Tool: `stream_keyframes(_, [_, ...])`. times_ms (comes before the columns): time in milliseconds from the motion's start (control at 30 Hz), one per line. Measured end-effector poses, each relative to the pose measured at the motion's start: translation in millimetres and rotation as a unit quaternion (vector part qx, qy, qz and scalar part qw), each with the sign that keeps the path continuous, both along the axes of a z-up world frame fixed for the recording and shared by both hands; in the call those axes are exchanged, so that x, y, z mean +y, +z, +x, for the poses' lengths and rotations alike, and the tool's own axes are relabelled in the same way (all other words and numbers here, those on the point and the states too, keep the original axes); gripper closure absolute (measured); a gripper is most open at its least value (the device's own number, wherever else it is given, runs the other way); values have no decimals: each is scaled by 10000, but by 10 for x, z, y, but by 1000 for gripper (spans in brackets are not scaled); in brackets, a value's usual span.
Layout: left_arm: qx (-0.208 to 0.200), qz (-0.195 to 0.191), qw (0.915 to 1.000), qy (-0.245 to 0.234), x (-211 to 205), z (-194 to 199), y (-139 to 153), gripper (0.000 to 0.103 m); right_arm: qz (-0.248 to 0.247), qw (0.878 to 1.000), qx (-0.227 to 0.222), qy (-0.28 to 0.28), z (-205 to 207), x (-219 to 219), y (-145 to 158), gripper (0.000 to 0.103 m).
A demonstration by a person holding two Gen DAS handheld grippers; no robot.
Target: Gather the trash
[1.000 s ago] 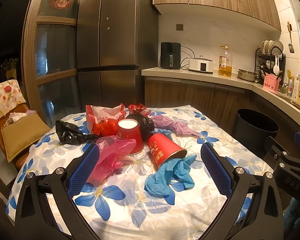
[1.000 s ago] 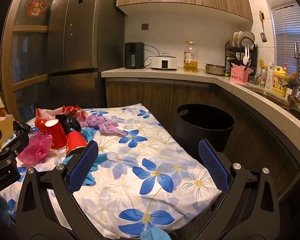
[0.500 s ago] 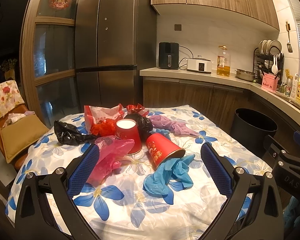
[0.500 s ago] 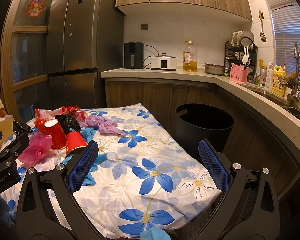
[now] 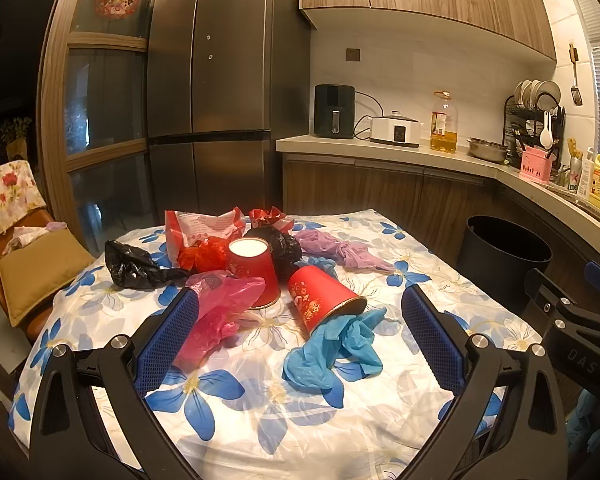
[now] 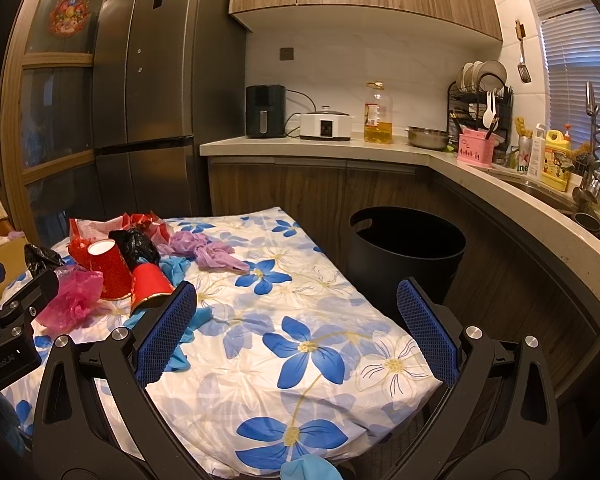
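Trash lies heaped toward the far-left part of the table (image 5: 260, 432), on its flowered cloth: a tipped red cup (image 5: 324, 298) with a blue glove (image 5: 332, 354) spilling from its mouth, an upturned red cup (image 5: 254, 270) just behind, a pink bag (image 5: 220, 308), black bags and a purple wad (image 5: 340, 252). The black bin (image 6: 406, 256) stands on the floor off the table's right edge, and nothing visible is in it yet.

The left gripper (image 5: 300, 332) hangs above the pile with its jaws wide apart, holding nothing. The right gripper (image 6: 296, 328) is likewise spread and empty over bare cloth.

Risks, as judged: a pinch on the limp glove may drag the cup and roll it off; thin film could slip free on the way to the bin. The bin's floor and the pile's rear items are hidden.
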State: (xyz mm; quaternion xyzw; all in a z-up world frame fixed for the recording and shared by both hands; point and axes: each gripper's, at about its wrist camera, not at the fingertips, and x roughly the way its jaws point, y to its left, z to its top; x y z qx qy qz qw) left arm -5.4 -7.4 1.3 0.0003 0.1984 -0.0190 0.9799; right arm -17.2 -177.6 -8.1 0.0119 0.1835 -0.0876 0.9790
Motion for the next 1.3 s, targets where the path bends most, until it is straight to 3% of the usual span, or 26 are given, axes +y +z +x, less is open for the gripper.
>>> stream_keyframes(1300, [-25,15,10000,-51,-29,-44,9,5,24,10000,-15,5,-21,-35,13,4])
